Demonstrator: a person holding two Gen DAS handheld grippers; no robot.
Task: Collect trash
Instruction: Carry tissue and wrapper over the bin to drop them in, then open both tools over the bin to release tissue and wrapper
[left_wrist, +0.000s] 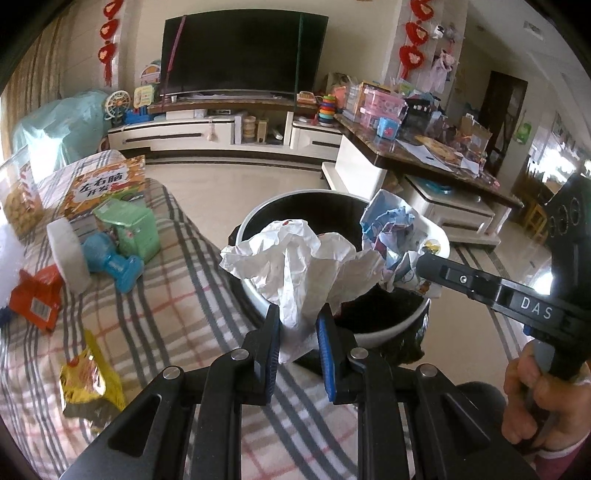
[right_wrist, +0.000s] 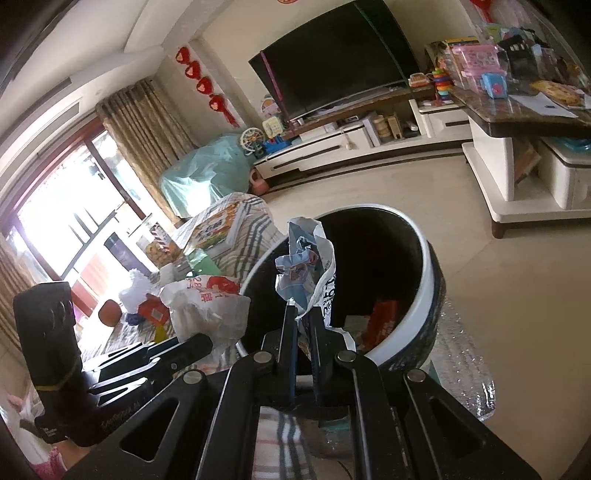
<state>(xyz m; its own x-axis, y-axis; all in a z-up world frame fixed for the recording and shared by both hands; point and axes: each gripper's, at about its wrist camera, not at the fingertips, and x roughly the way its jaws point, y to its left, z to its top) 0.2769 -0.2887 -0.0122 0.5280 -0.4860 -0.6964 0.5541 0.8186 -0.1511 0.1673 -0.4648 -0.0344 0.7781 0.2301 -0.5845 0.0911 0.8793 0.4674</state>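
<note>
We hold crumpled white paper (left_wrist: 295, 266) in the left gripper (left_wrist: 297, 325) and crumpled blue-printed paper (right_wrist: 306, 266) in the right gripper (right_wrist: 303, 317), both over the round white-rimmed black bin (right_wrist: 424, 280) ahead.

The right gripper (left_wrist: 402, 267) carries a white label reading "DAS" on its black finger in the left wrist view. The book (left_wrist: 105, 184) on the plaid cover shows the large Chinese title "左右脑开发". In the right wrist view the white bag (right_wrist: 207, 306) bears red print with the digits "28", the rest too crumpled to read.
</note>
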